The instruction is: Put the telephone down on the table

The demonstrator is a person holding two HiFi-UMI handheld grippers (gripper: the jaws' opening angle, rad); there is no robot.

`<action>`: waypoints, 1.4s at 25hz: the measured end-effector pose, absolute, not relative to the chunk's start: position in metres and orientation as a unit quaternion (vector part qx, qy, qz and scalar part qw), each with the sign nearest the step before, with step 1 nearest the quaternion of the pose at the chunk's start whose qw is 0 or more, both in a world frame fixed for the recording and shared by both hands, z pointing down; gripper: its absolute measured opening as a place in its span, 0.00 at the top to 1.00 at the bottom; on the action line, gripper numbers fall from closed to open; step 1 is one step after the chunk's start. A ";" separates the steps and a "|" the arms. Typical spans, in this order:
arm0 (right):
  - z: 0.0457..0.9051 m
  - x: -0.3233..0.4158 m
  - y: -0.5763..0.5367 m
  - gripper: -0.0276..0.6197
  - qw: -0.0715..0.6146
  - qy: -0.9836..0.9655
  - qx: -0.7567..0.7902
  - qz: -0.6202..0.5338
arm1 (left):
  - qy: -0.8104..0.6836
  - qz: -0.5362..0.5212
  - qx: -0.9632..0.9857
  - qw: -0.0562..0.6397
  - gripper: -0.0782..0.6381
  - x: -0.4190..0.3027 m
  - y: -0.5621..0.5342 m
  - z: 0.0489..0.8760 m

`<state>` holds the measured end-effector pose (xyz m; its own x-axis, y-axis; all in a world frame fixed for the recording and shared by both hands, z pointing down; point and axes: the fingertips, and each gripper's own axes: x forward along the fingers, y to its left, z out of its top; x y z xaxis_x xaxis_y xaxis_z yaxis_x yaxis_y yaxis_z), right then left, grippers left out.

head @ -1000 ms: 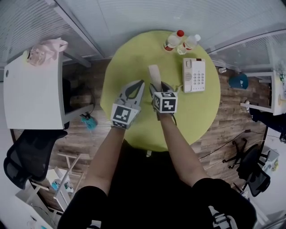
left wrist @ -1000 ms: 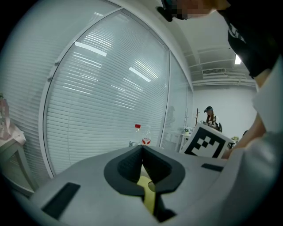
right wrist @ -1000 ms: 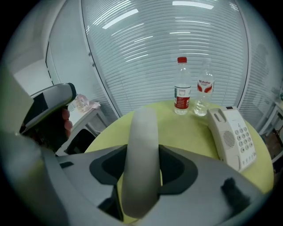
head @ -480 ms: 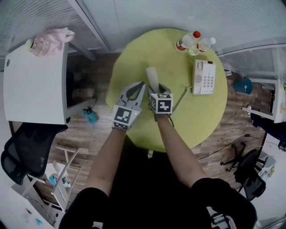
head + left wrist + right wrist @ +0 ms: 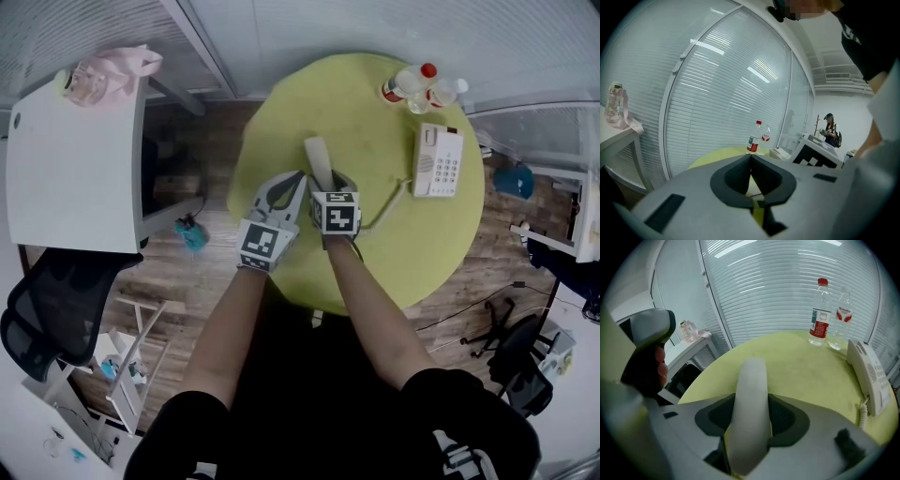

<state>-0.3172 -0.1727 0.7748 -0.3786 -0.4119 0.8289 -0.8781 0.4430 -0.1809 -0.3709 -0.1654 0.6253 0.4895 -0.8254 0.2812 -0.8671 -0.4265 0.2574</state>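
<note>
Head view: smooth, curved handset (image 5: 319,157)

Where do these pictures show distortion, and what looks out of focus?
Head view: evenly lit, the white desk looks bent. Left gripper view: the blinds bow strongly, with bright streaks. Right gripper view: the near handset is soft, the bottles sharp.

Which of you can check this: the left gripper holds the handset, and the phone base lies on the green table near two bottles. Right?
Wrong gripper: the right gripper holds the handset, as the right gripper view shows. The left gripper is shut on nothing. The rest stands.
</note>
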 end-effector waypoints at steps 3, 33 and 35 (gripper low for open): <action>0.774 -0.323 -0.170 0.62 0.367 -0.767 0.420 0.318 | -0.507 0.056 0.839 0.191 0.87 -0.374 -0.163 0.630; 0.648 -0.310 -0.172 0.60 0.312 -0.815 0.420 0.247 | -0.513 0.054 0.836 0.185 0.87 -0.378 -0.140 0.568; 0.627 -0.299 -0.168 0.60 0.299 -0.822 0.422 0.238 | -0.499 0.059 0.846 0.176 0.87 -0.368 -0.137 0.556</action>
